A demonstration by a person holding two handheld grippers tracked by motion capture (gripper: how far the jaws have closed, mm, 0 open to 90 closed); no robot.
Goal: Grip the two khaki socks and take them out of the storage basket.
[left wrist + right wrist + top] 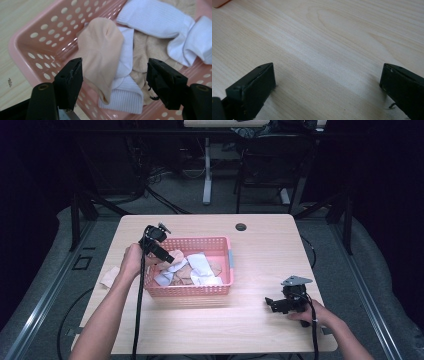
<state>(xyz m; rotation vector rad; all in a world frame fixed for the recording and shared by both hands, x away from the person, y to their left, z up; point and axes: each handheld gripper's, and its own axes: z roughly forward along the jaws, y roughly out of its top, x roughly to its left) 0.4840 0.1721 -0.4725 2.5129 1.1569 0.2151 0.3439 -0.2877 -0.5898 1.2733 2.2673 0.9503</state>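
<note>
Nearest the person, by the worktop's (260,245) near right corner, the right hand-held gripper (274,304) lies low over the bare wood with a hand (314,312) behind it and its grey plate (296,281) on top; in the right gripper view its two black jaws stand wide apart with nothing but wood grain between them, so it is released and empty (327,82). Farther in, left of the worktop's middle, sits a pink perforated basket (222,242) with its long side parallel to the near edge. Inside it lies a loose heap of socks: white ribbed socks (200,262) and beige ones (182,275) mixed together. The left hand (131,261) holds the left hand-held gripper (170,257) above the basket's far left corner, tilted down into it, its cable (140,310) trailing back along the forearm toward the near edge. In the left gripper view its jaws are spread open (113,75), gripping nothing, and a peach sock (100,52) lies draped between them, close to the left jaw, resting on a white ribbed sock (125,97) and beside a beige sock (146,47), just inside the basket's perforated wall (42,35). More white socks (160,20) lie deeper in the basket. Another pale piece of fabric (109,276) lies on the worktop's left edge, outside the basket. Near the far edge is a round cable hole (241,227).
</note>
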